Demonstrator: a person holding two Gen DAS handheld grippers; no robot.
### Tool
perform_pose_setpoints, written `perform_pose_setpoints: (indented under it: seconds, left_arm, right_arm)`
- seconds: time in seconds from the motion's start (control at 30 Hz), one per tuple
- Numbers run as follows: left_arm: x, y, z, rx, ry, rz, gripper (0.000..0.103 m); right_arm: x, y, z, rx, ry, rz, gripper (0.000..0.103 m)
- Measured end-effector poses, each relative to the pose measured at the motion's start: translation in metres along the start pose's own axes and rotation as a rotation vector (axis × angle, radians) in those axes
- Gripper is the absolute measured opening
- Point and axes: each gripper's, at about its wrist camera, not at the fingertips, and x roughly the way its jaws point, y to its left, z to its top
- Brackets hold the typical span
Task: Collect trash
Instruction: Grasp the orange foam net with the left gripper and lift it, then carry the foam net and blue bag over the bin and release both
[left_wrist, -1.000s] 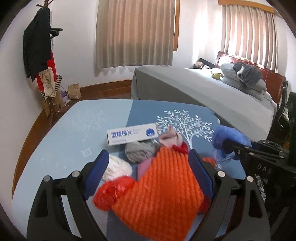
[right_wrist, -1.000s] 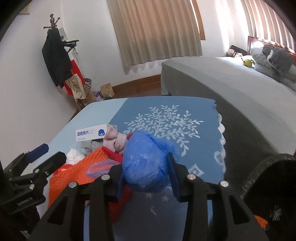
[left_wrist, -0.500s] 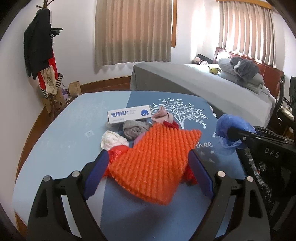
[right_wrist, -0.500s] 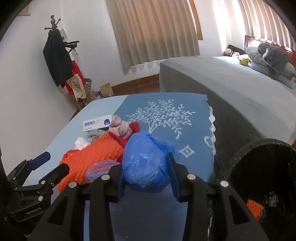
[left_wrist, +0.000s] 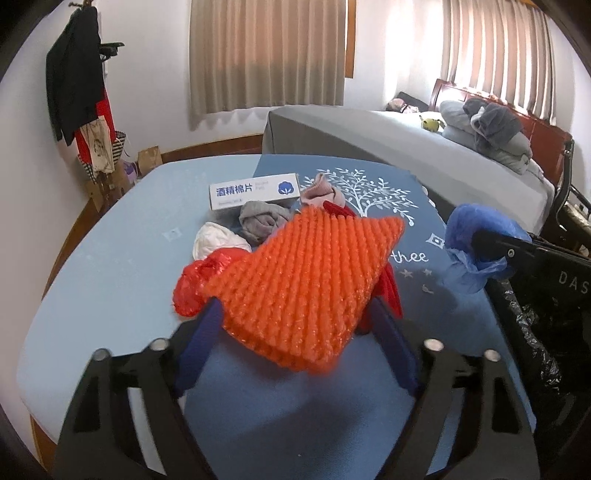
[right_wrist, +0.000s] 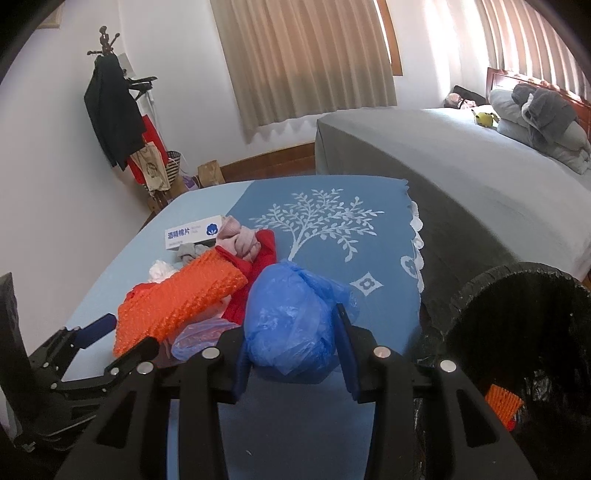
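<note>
A: What's nearest in the right wrist view?

B: The right gripper, its jaws clamped on a crumpled blue plastic bag, held above the near edge of the desk. Just right of it stands a black-lined trash bin with an orange scrap inside.

A: And the left gripper?

B: The left gripper has its jaws closing around the near corner of an orange bubble-wrap sheet; whether the pads press it yet I cannot tell.

A: What lies beyond that sheet?

B: A red plastic bag peeks out at its left, then a white wad, a grey cloth and a pink cloth. Farther still lies a white box with blue printing.

A: Behind the desk?

B: A grey bed on the right and a coat rack on the far left.
</note>
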Motion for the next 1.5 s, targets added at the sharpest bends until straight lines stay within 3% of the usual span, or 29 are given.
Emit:
perform_pose_setpoints:
  seconds: [0.03,0.27,0.37,0.9,1.5]
  left_arm:
    - [0.000,-0.001,0.000,0.001,0.001,-0.001,0.068]
    - [0.004,-0.005,0.000,0.007,0.023,-0.035,0.025]
    - [0.005,-0.006,0.000,0.007,0.031,-0.056,0.015]
    - [-0.024,-0.024,0.026,0.013,-0.056,-0.116,0.011]
    - [-0.047,-0.072,0.056,0.051,-0.137,-0.230,0.011]
  right_arm:
    - [0.001,-0.001,0.000,0.000,0.001,0.000,0.040]
    - [0.002,-0.001,0.001,-0.001,0.004,0.000,0.040]
    - [0.002,0.000,0.002,-0.002,0.004,-0.001,0.040]
    - [-0.024,-0.005,0.014,-0.002,-0.066,-0.002,0.040]
    - [-0.107,-0.036,0.027,0.022,-0.206,-0.063,0.040]
